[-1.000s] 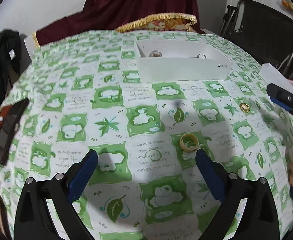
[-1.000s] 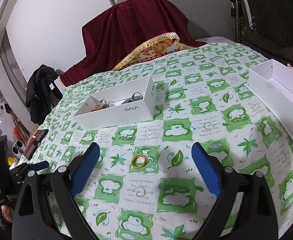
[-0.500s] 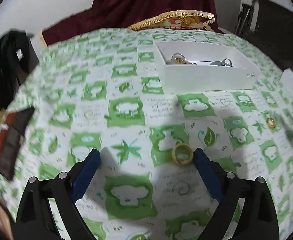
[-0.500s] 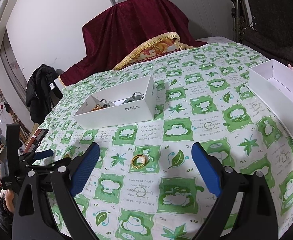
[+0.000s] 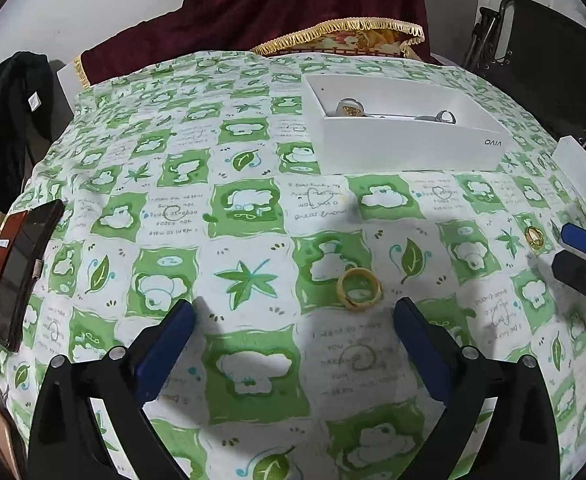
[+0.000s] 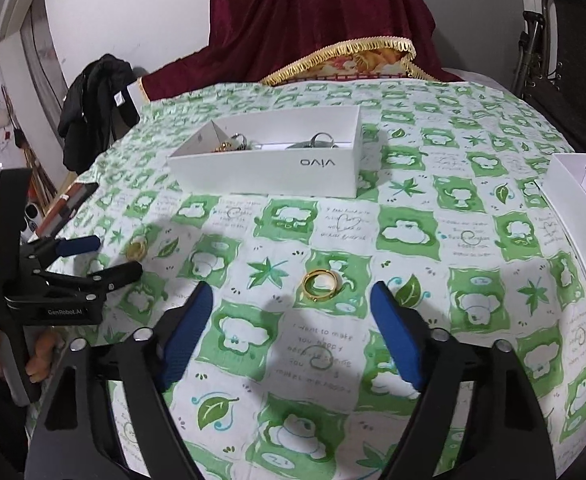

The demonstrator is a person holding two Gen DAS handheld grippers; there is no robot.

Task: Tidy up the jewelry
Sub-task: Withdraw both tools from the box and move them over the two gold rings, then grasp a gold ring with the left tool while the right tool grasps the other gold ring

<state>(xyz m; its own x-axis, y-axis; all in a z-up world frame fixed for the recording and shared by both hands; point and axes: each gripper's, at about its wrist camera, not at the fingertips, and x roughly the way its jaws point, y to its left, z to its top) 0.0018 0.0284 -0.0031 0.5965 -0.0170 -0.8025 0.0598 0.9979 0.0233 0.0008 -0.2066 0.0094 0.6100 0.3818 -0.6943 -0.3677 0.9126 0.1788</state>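
Both tongs wide open, empty. Left tongs [image 5: 293, 322]: tan ring [image 5: 359, 288] on counter [image 5: 253, 216] ahead, nothing between; white box [image 5: 409, 148] beyond. Right tongs [image 6: 291, 304]: gold ring [image 6: 320, 285] now closer vs. 1 s ago.

Cream ring [image 5: 359, 289] flat on surface; gold ring [image 6: 319, 284] flat, well apart; white box [image 6: 269, 168] w/ jewelry behind.

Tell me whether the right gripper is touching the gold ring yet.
Apart. In the right wrist view the right gripper is open, and the gold ring lies on the tablecloth ahead of both fingertips, cloth showing between.
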